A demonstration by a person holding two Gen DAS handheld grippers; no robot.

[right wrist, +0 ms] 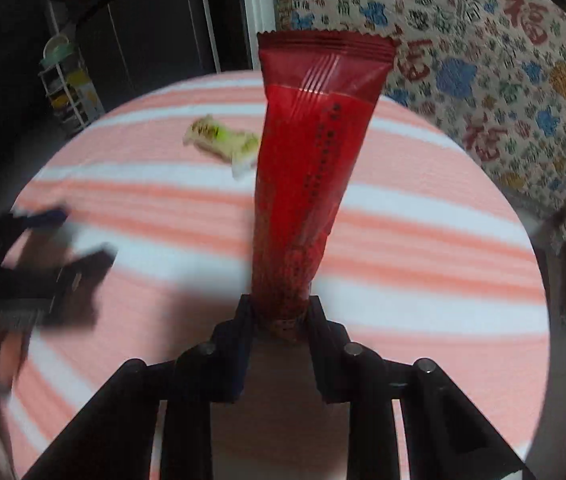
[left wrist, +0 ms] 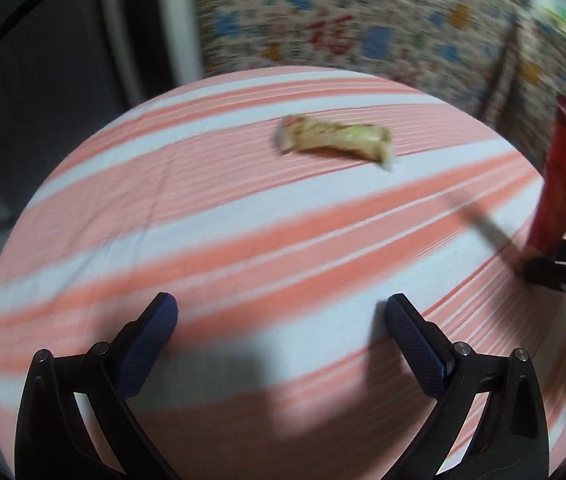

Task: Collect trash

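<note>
Where the right wrist view begins, at bottom centre, the right gripper (right wrist: 280, 316) has its jaws drawn close onto the lower end of a red wrapper (right wrist: 307, 184); the pack stands up from them toward the upper middle of the frame, crimped top edge uppermost. Left wrist view shows this only partly: at the far right edge the red wrapper (left wrist: 559, 184) is a blurred strip above dark gripper parts, grip itself not readable there.

Left gripper (left wrist: 281, 316), bottom of its own view: jaws spread wide, blue pads apart, nothing between them, only striped cloth. Right wrist view has the left gripper (right wrist: 63, 236) at mid-left, heavily blurred; jaw state not readable from that side.

Beyond both, a beige-and-green wrapper (left wrist: 337, 140) lies flat on the pink-and-white striped tabletop (left wrist: 203, 220), upper centre, well apart from either gripper. Right view places it upper left of centre, just beside the red pack's left edge.

Farthest: patterned fabric (right wrist: 483, 80) at upper right; a small shelf rack (right wrist: 69, 84) at upper left, seen in the right view only.
</note>
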